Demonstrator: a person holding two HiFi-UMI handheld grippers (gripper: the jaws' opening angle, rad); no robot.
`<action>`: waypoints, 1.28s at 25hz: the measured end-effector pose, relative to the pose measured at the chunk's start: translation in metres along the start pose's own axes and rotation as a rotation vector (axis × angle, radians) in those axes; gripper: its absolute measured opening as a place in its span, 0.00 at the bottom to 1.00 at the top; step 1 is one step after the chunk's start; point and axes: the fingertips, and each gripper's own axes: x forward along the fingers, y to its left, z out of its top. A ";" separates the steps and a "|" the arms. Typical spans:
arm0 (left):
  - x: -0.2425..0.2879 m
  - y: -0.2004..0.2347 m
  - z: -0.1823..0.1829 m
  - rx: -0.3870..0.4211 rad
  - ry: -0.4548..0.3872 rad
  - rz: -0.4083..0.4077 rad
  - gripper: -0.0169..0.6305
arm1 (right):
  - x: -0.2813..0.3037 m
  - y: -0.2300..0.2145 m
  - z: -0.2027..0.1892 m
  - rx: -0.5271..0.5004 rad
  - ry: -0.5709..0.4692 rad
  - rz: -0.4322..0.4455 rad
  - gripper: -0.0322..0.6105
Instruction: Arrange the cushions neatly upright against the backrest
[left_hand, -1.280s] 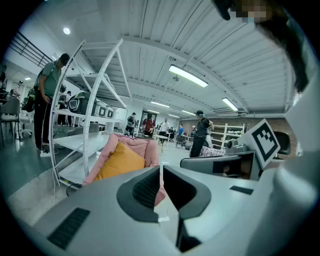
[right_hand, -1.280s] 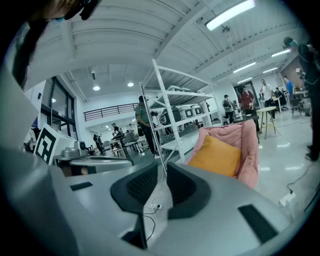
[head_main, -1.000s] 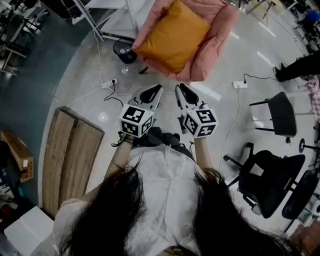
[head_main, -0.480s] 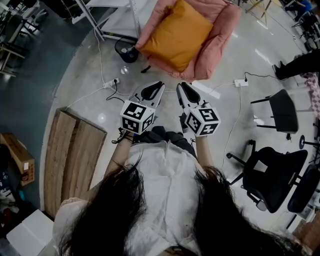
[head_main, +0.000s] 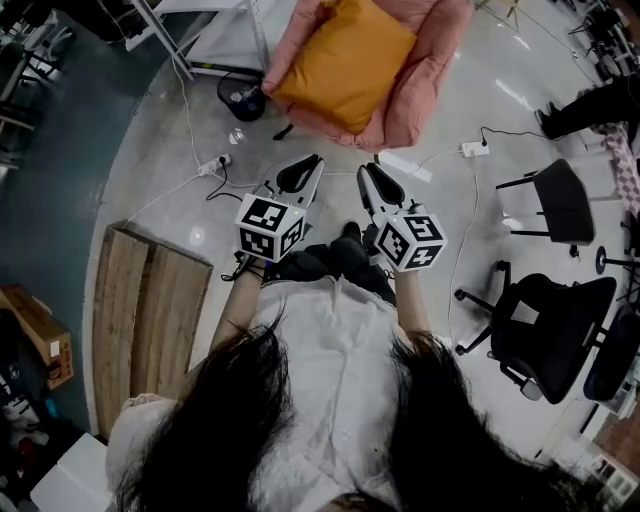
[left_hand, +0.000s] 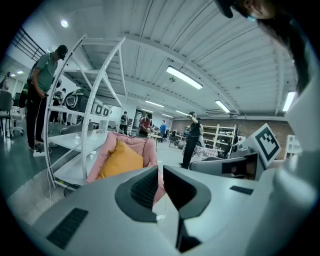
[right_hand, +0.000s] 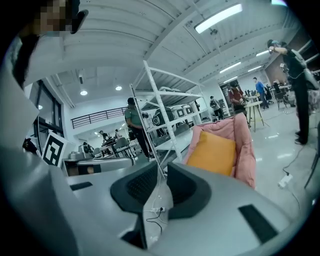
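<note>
An orange cushion (head_main: 345, 60) leans tilted in the seat of a pink armchair (head_main: 425, 85) at the top of the head view. Both grippers hang in front of the person, well short of the chair, above the bare floor. My left gripper (head_main: 314, 162) is shut with nothing in it. My right gripper (head_main: 366, 172) is also shut and empty, with only a thin slit between its jaws. In the left gripper view the cushion (left_hand: 120, 160) shows just left of the left gripper (left_hand: 161, 170). In the right gripper view the cushion (right_hand: 212, 152) sits right of the right gripper (right_hand: 164, 170).
A black wastebasket (head_main: 243, 97) and a white shelf rack (head_main: 215, 30) stand left of the armchair. Cables and power strips (head_main: 212, 165) lie on the floor. Wooden boards (head_main: 140, 320) lie at the left, office chairs (head_main: 545, 335) at the right. People stand in the background (left_hand: 192, 137).
Both grippers have drifted a little forward toward the armchair, the left slightly more. Their jaws look the same, and the cushion has not moved.
</note>
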 end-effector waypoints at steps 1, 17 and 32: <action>0.002 -0.001 -0.001 -0.003 0.002 -0.004 0.07 | 0.000 -0.004 -0.001 0.006 0.002 -0.005 0.16; 0.094 0.073 0.017 -0.052 0.042 0.083 0.07 | 0.094 -0.093 0.024 0.061 0.062 0.030 0.16; 0.241 0.111 0.065 -0.032 0.093 0.177 0.07 | 0.186 -0.216 0.077 0.070 0.122 0.130 0.16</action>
